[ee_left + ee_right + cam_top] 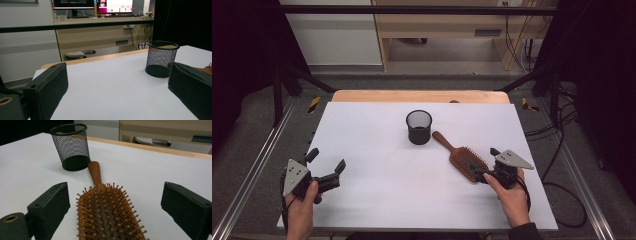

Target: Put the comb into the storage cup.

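Note:
A wooden hairbrush lies bristles up on the white table, its handle pointing toward a black mesh cup. My right gripper is open at the brush's head end. In the right gripper view the brush head lies between the two spread jaws without touching them, and the cup stands just beyond the handle tip. My left gripper is open near the table's front left, with nothing between its jaws. In the left gripper view the cup stands upright at the right.
The table's wooden far edge borders a floor gap, with desks and cables beyond. A black frame bar crosses behind the table. Bare white surface lies between the two grippers.

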Action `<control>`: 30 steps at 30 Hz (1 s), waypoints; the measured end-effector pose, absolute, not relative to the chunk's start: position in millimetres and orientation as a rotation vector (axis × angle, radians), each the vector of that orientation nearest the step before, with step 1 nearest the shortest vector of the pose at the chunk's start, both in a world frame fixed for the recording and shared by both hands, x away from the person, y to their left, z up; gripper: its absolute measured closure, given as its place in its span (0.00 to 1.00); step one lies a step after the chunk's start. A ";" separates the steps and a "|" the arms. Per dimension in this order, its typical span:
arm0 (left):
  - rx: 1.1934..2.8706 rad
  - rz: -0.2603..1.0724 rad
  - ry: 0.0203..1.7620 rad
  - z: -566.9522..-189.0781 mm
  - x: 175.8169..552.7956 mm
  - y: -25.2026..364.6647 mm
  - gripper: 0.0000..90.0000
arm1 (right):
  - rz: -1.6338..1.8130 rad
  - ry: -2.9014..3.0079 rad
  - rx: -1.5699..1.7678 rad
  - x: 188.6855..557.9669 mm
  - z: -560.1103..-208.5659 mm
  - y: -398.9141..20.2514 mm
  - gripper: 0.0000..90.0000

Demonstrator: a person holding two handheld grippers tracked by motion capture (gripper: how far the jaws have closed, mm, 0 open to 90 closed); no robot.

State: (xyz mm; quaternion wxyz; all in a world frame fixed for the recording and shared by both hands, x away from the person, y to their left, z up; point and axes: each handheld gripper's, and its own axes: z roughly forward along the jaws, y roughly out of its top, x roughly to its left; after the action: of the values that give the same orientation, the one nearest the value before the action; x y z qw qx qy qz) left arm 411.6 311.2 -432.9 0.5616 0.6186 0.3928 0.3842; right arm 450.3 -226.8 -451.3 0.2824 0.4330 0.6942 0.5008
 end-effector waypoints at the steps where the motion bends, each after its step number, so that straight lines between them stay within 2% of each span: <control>1: 1.457 0.905 0.925 -432.9 411.6 311.2 0.03 | 1.333 1.861 1.162 451.4 -451.3 -224.6 0.10; 10: 1.445 0.892 0.929 -432.6 410.2 312.0 0.03 | 1.216 1.871 1.255 460.5 -448.9 -202.2 0.17; 23: 1.442 0.895 0.935 -432.6 409.4 313.9 0.03 | 1.222 1.913 1.234 476.6 -438.9 -174.1 0.19; 28: 1.445 0.882 0.931 -433.5 410.6 311.7 0.03 | 1.185 1.870 1.267 482.8 -431.2 -169.8 0.28; 29: 1.447 0.882 0.928 -433.5 410.6 310.9 0.03 | 1.182 1.866 1.299 486.3 -429.0 -168.4 0.34; 30: 1.449 0.881 0.926 -433.4 410.4 310.1 0.03 | 1.174 1.867 1.309 488.4 -428.5 -167.2 0.36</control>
State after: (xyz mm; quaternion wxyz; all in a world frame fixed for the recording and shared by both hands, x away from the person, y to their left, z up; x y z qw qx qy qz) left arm 410.4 310.1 -433.4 0.5687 0.6169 0.3943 0.3750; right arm 488.4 -167.2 -428.5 0.2846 0.4894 0.6978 0.4387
